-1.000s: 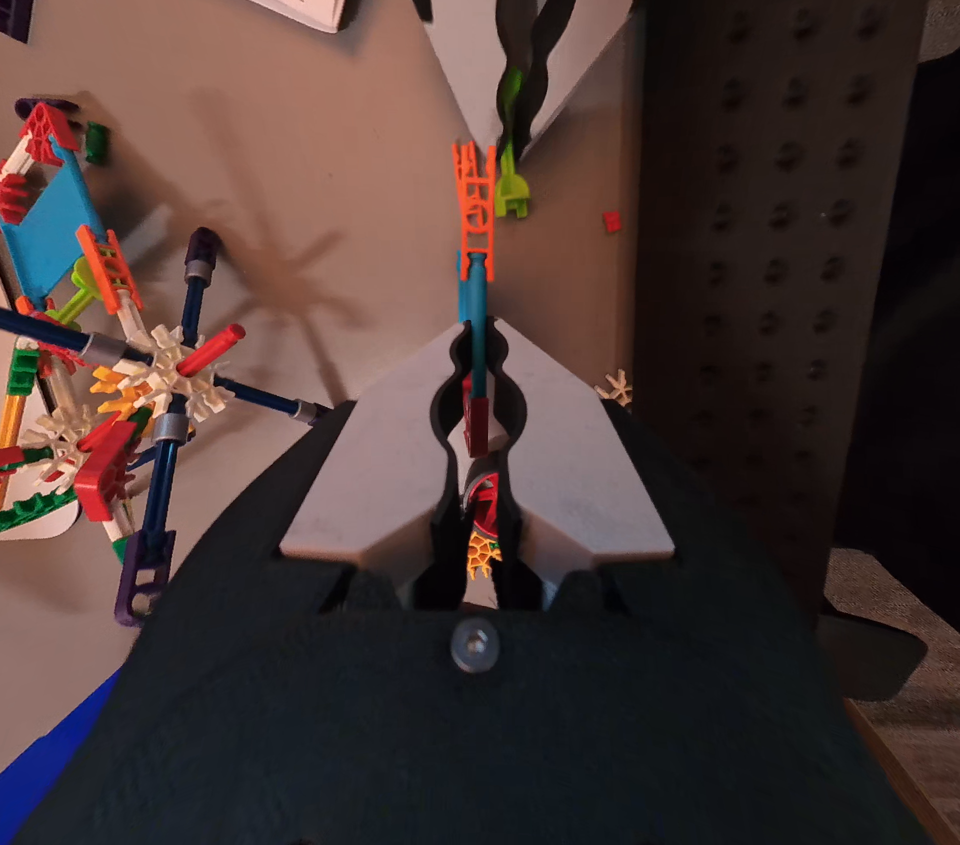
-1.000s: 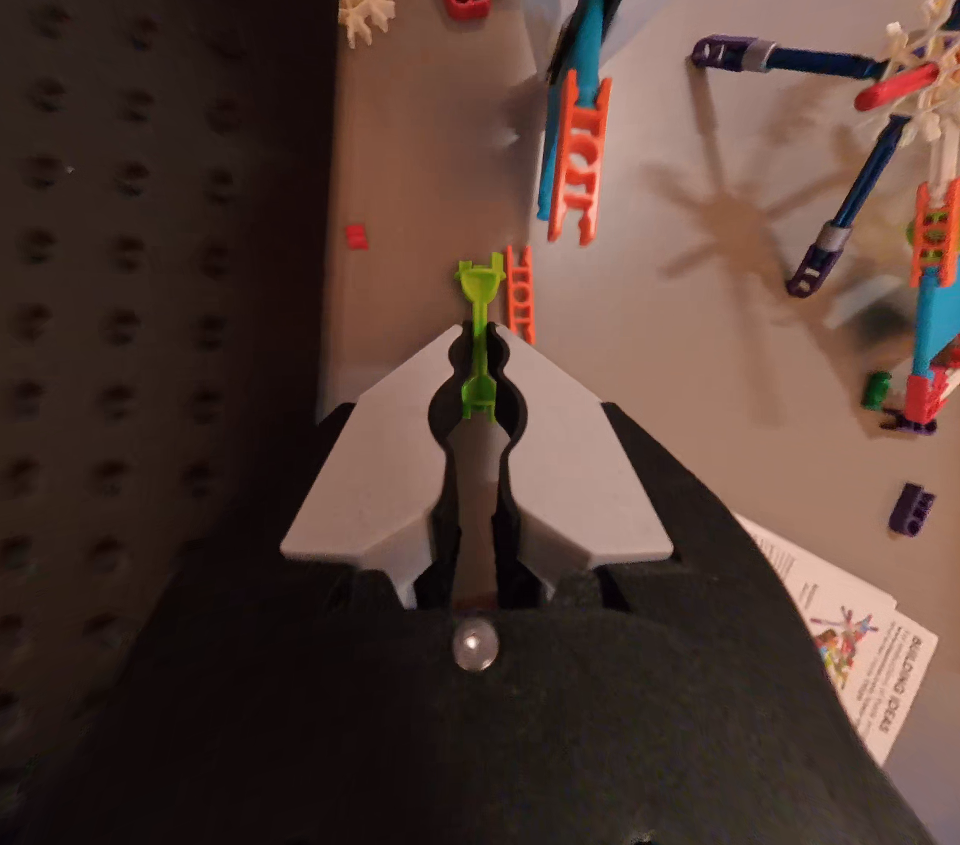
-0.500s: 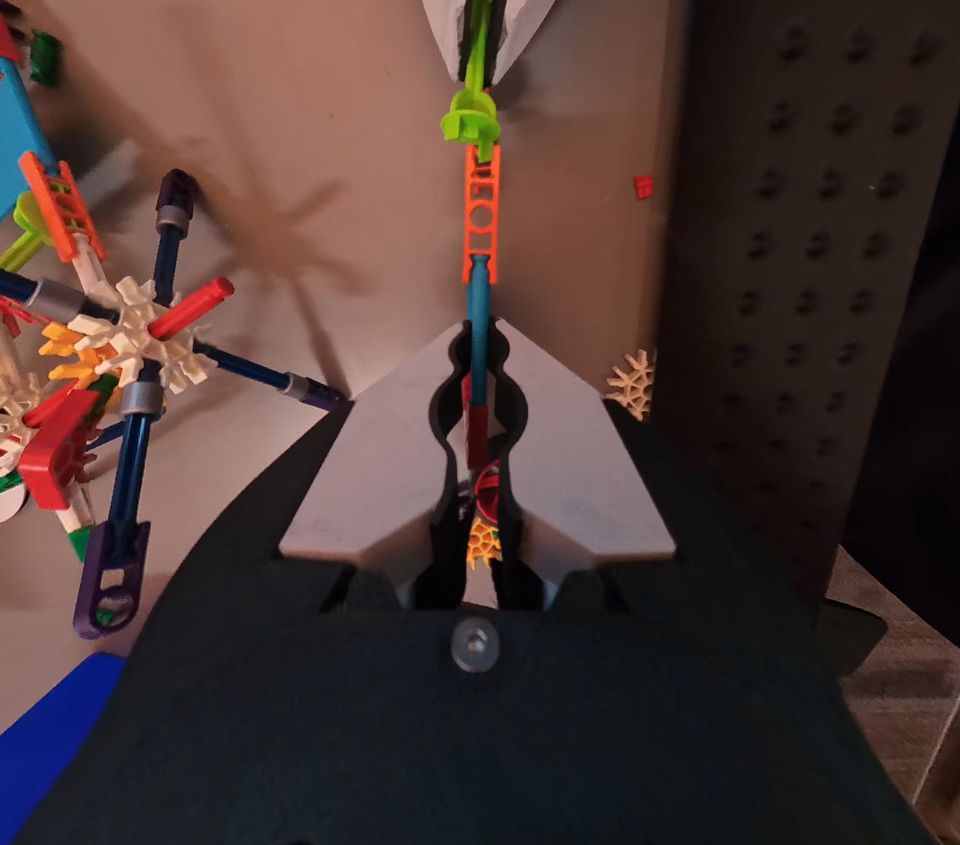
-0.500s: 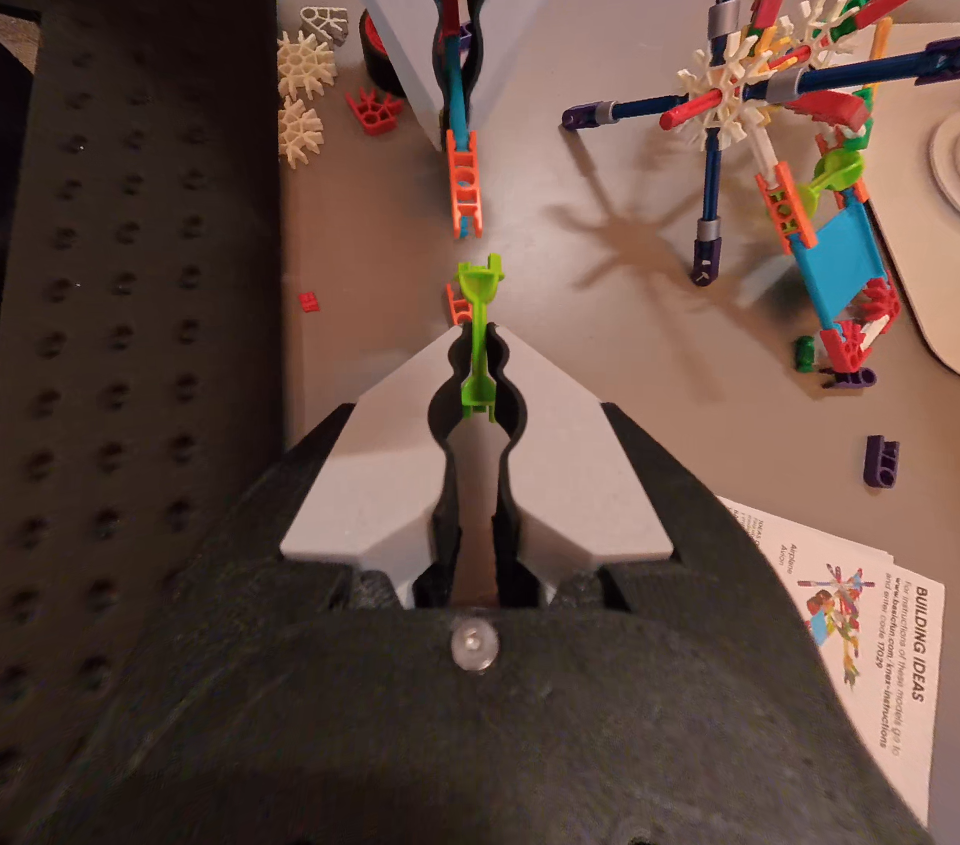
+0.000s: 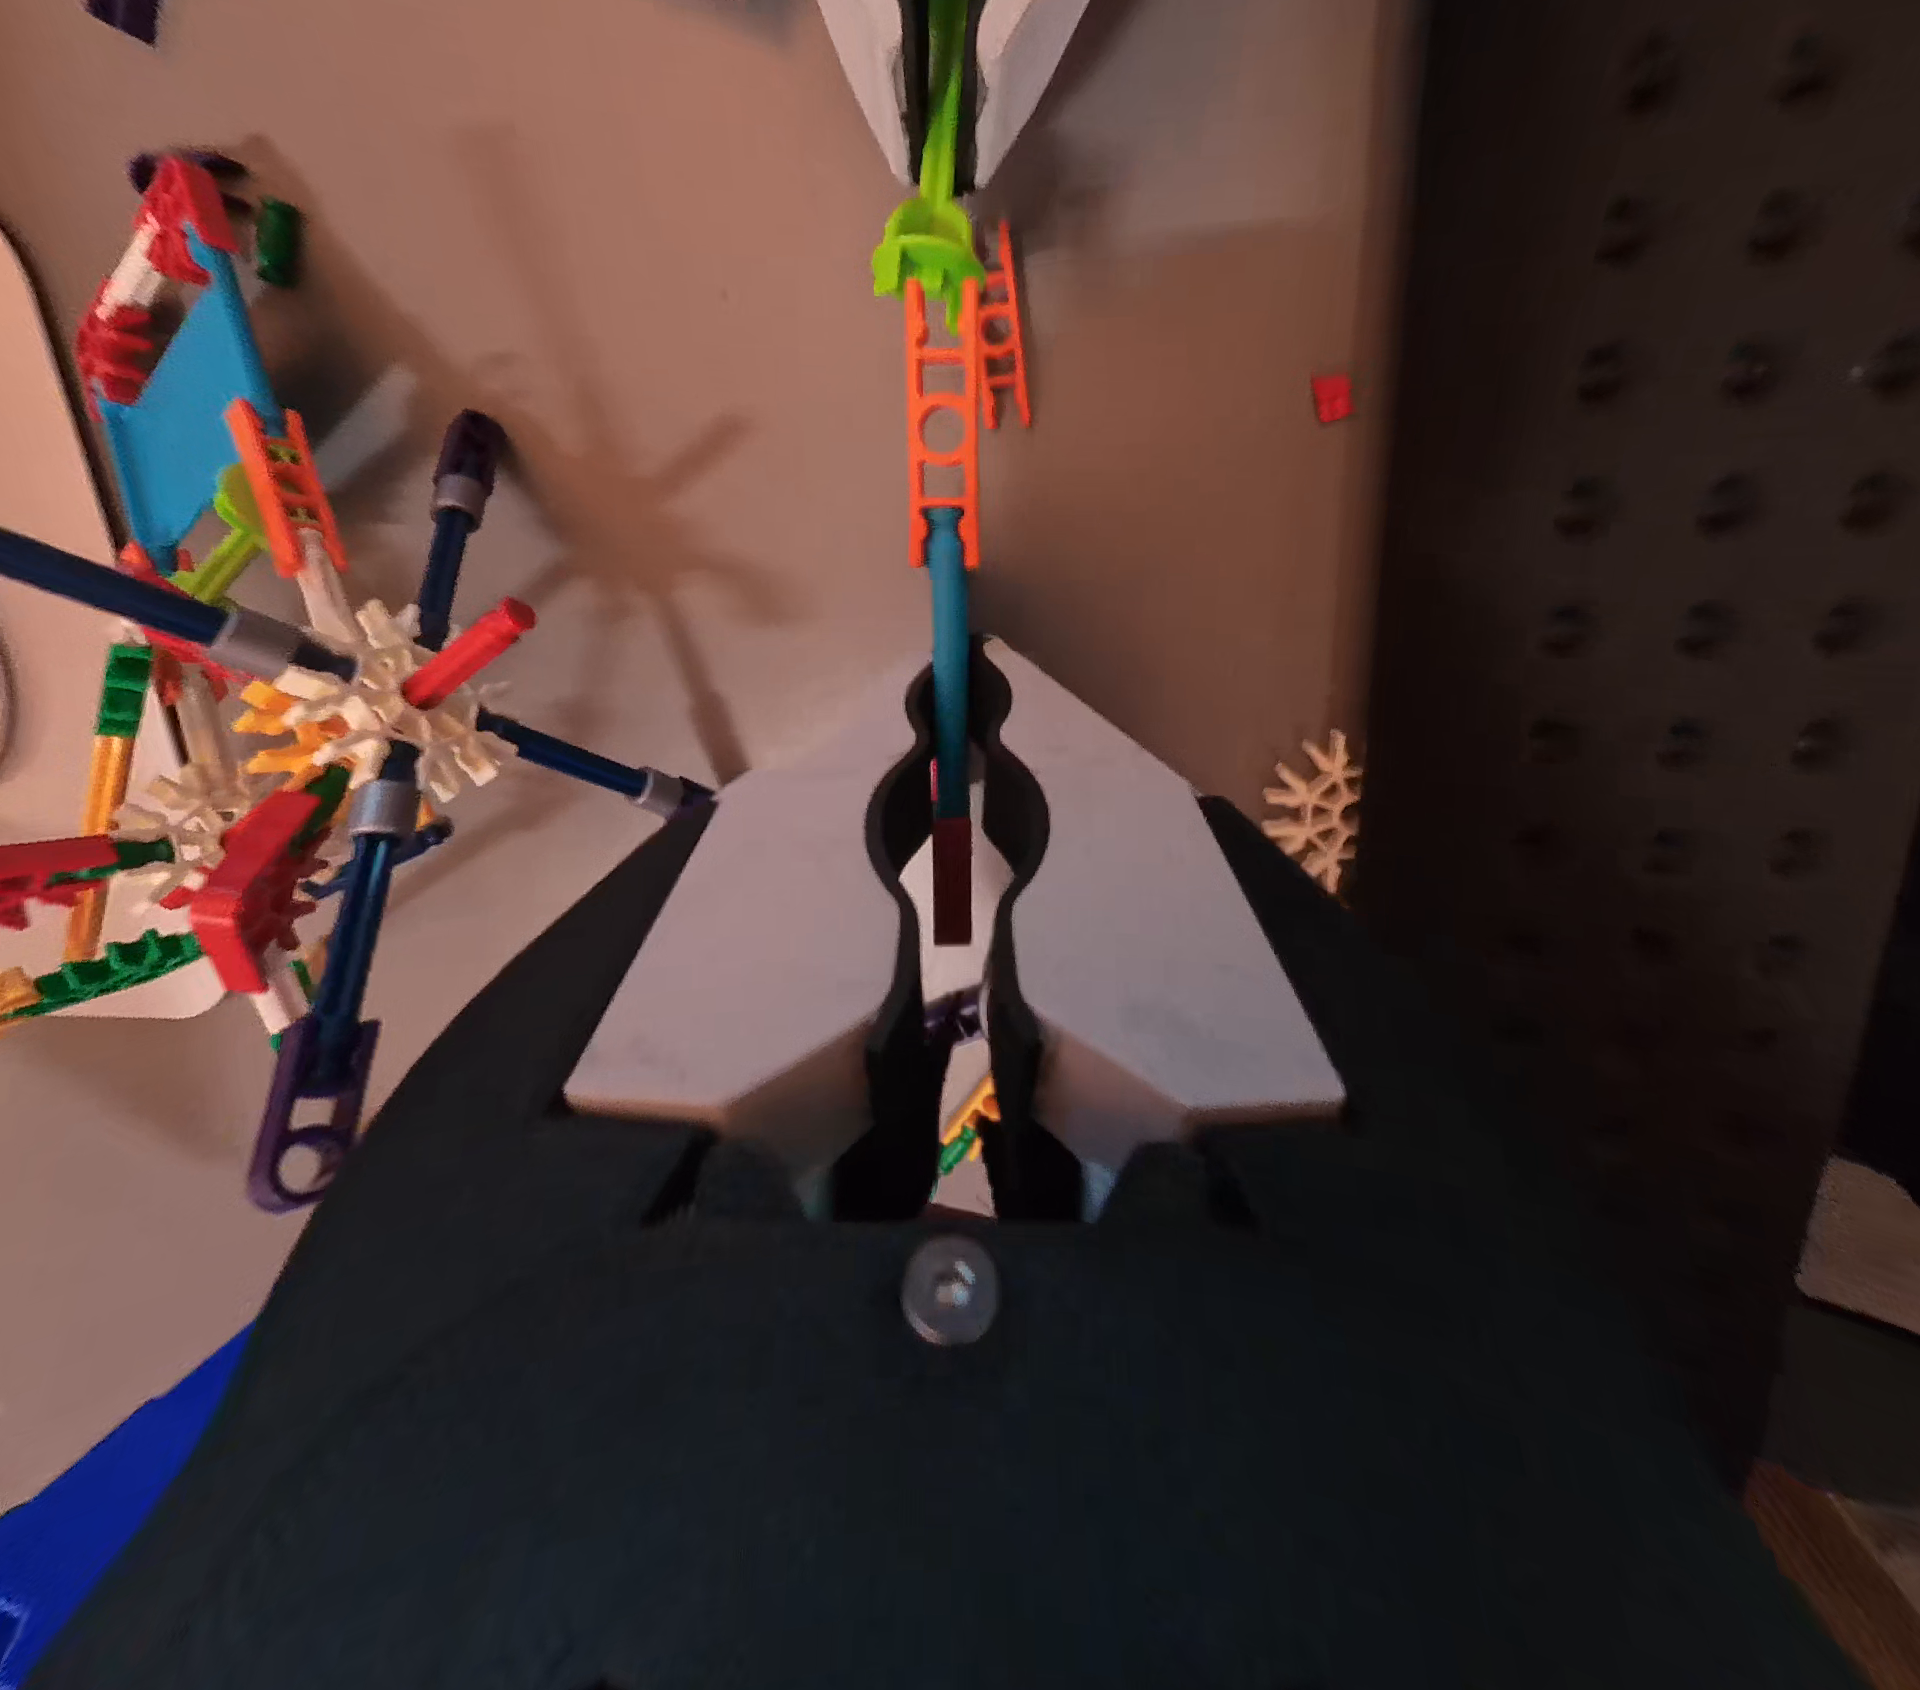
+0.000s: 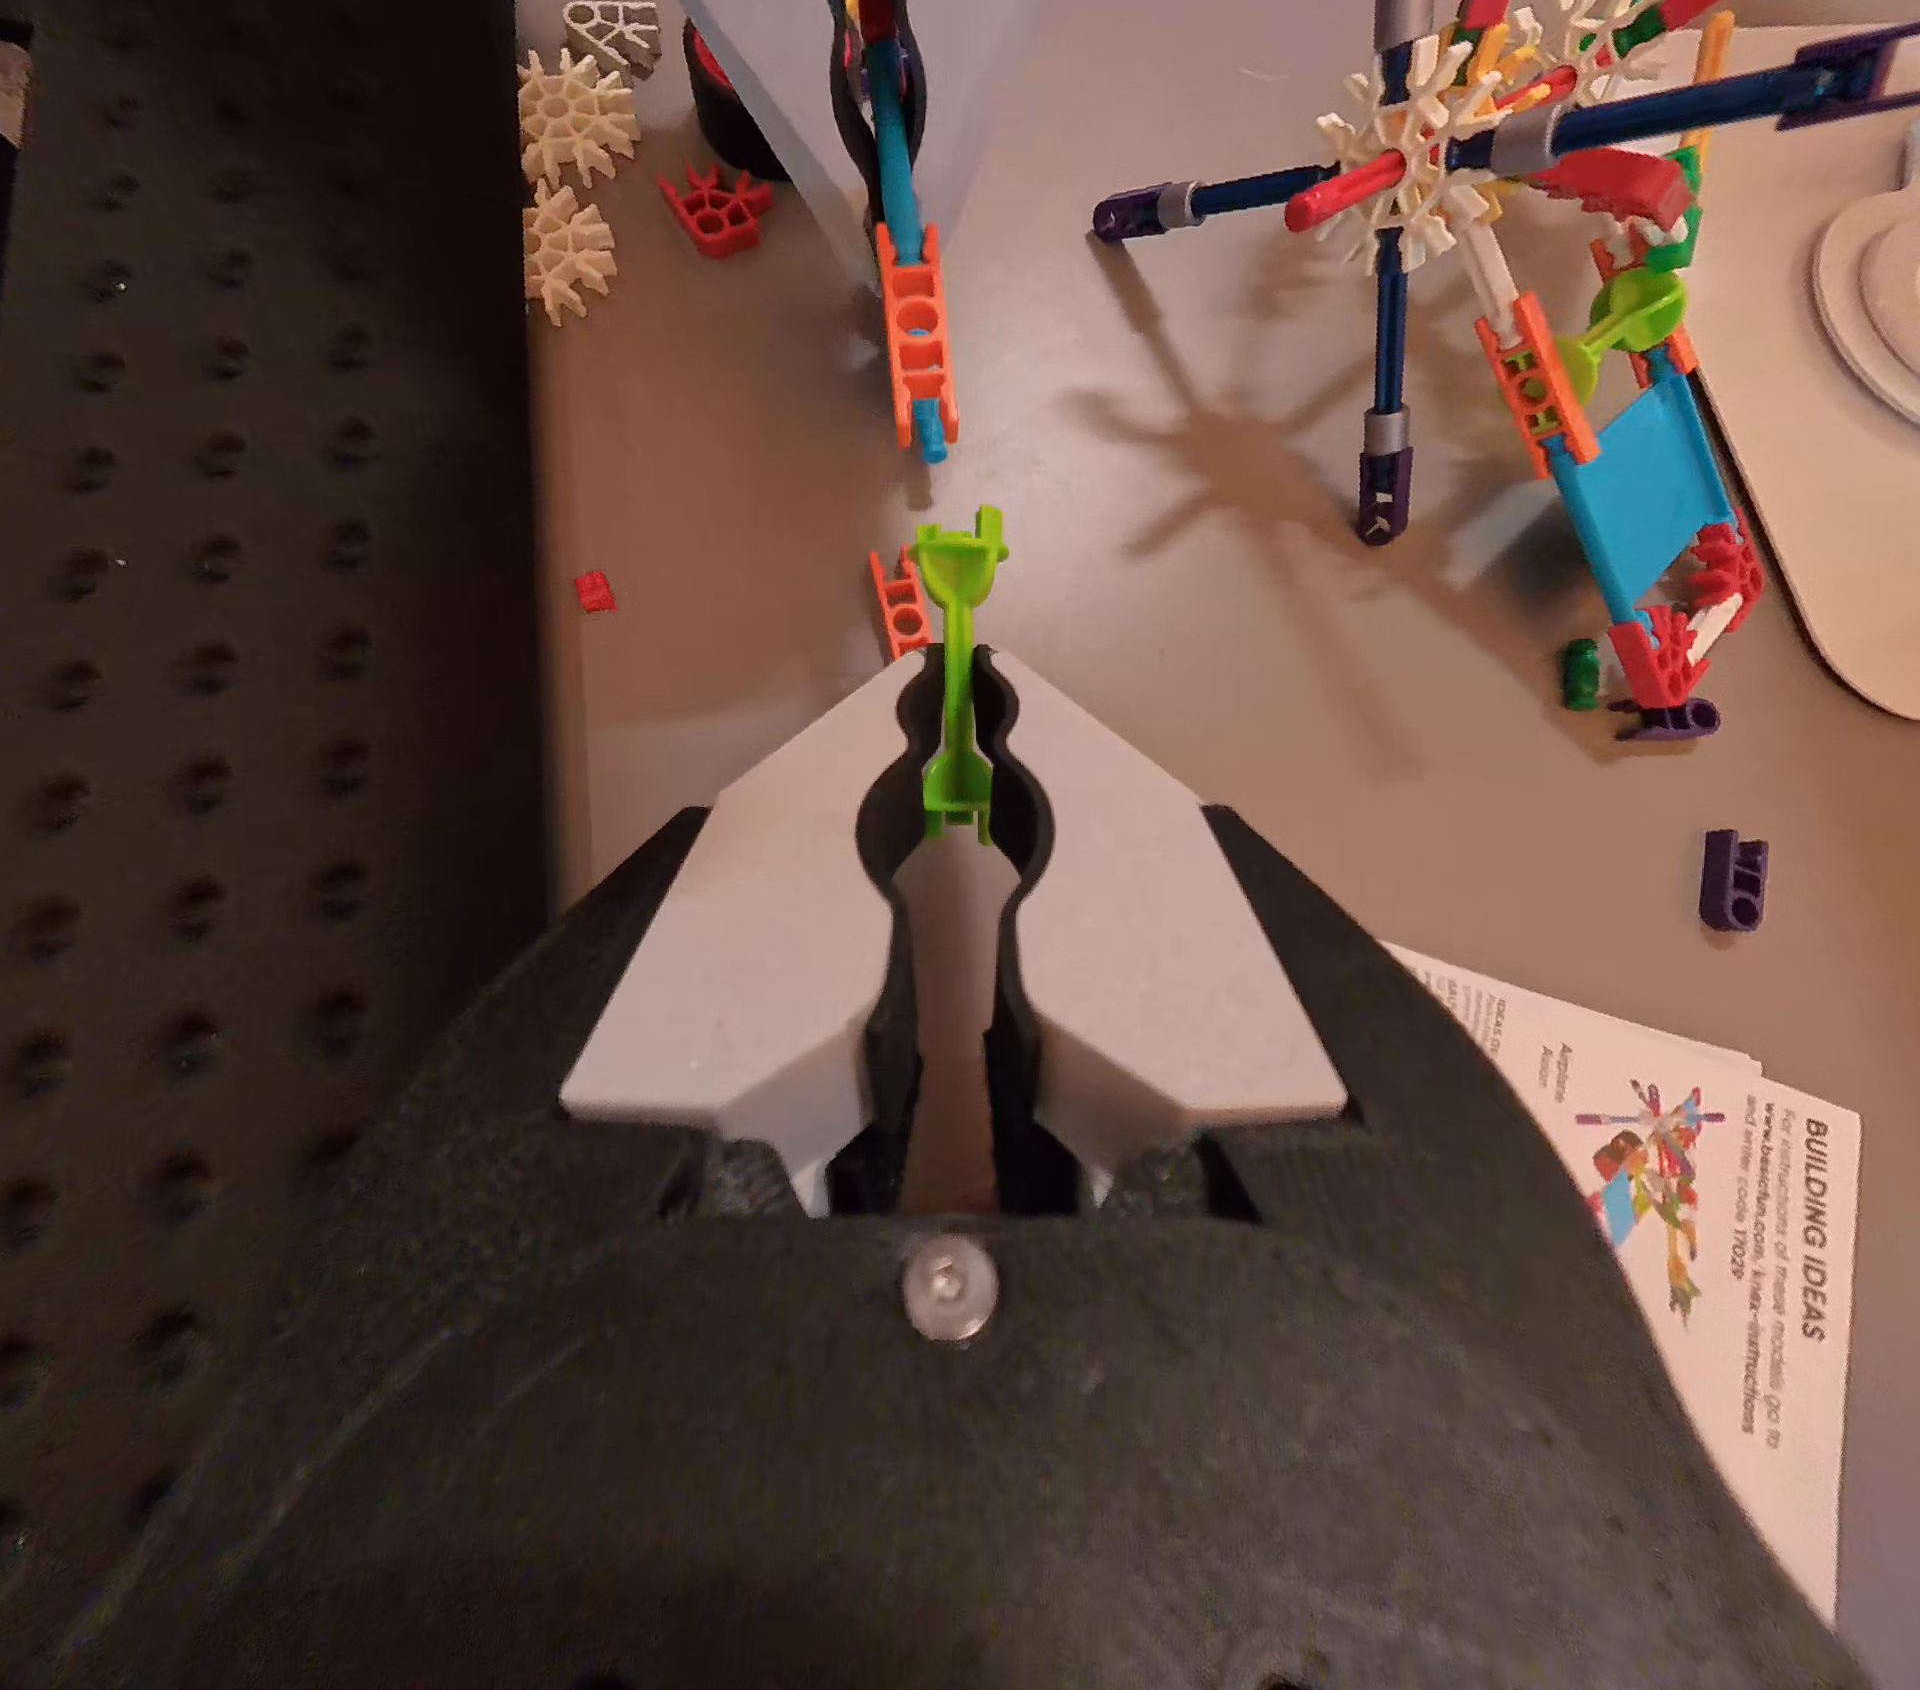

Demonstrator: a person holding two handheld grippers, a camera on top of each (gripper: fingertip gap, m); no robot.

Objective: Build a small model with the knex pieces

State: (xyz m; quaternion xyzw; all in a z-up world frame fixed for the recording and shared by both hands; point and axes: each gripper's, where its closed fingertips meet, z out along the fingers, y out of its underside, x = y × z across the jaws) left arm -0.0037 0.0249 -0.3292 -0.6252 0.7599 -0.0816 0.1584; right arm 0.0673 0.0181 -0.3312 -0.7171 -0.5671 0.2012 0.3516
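Beside spoked model (image 6: 1403,175): your left gripper (image 5: 951,653) clamps teal rod (image 5: 948,601); right gripper (image 6: 956,664) pinches green connector (image 6: 956,591) mid-shaft; light, stiff, likely slippery.

The left gripper (image 5: 951,684) clamps a teal rod (image 5: 949,601) whose orange connector (image 5: 941,419) meets the right gripper's (image 5: 943,165) green piece (image 5: 928,250).

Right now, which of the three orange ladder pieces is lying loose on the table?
The small orange one just beyond the right gripper, beside its green piece. One other orange piece sits on the left gripper's teal rod; another is built into the model.
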